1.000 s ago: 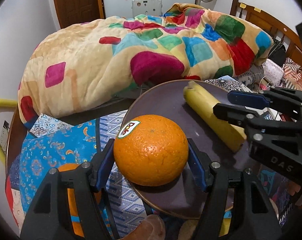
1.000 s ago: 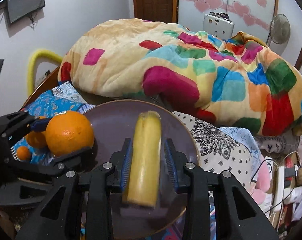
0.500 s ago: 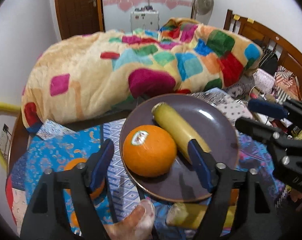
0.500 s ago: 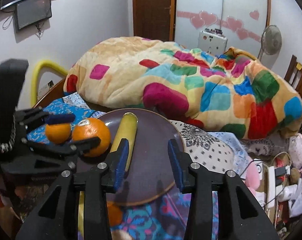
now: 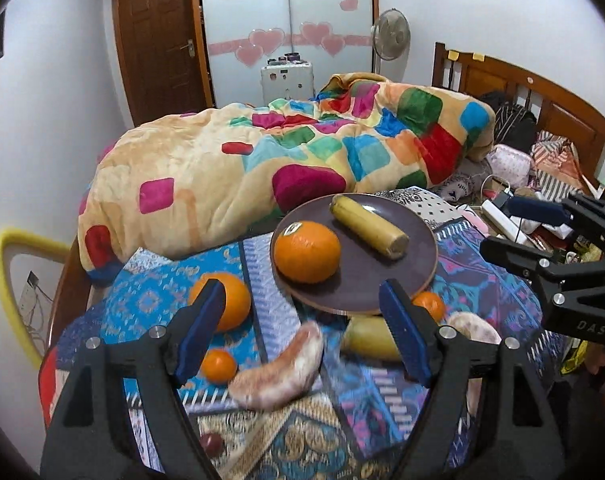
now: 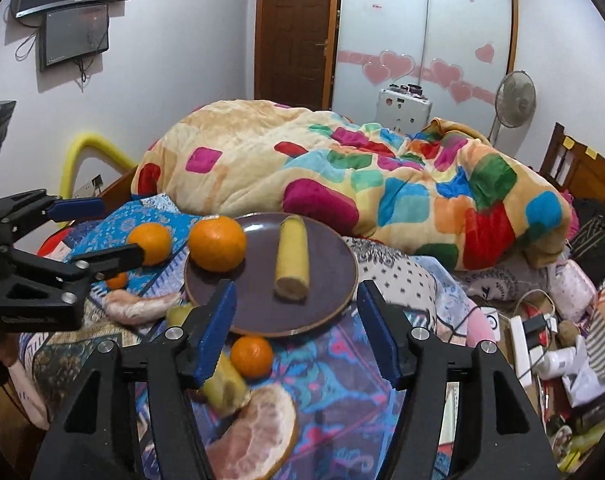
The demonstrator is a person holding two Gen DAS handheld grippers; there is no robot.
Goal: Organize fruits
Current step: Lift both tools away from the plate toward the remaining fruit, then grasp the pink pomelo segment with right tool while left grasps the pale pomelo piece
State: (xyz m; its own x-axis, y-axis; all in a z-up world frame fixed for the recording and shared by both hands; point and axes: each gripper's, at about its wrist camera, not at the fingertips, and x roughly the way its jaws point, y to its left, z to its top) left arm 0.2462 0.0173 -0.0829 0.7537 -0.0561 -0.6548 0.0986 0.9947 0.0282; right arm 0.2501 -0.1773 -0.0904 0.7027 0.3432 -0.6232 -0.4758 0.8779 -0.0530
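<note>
A dark purple plate (image 5: 414, 264) (image 6: 326, 280) holds a large orange (image 5: 306, 251) (image 6: 217, 243) with a sticker and a cut banana piece (image 5: 368, 226) (image 6: 291, 257). My left gripper (image 5: 302, 336) is open and empty, pulled back above the cloth. My right gripper (image 6: 298, 332) is open and empty, in front of the plate. Loose on the patterned cloth lie another orange (image 5: 226, 300) (image 6: 151, 242), small oranges (image 5: 219, 366) (image 6: 251, 356), pomelo segments (image 5: 280, 368) (image 6: 254, 436) and a second banana piece (image 5: 366, 338) (image 6: 224, 384).
A bright patchwork quilt (image 5: 282, 160) (image 6: 362, 184) is heaped right behind the plate. Clutter of cables and bags (image 6: 542, 332) lies to the right. A yellow foam tube (image 5: 2, 280) is at the left edge. The other gripper (image 5: 562, 256) (image 6: 42, 264) shows in each view.
Both grippers let go of their fruit and pulled back and up. The large orange and the banana piece now lie on the plate; more of the cloth and loose fruit has come into view.
</note>
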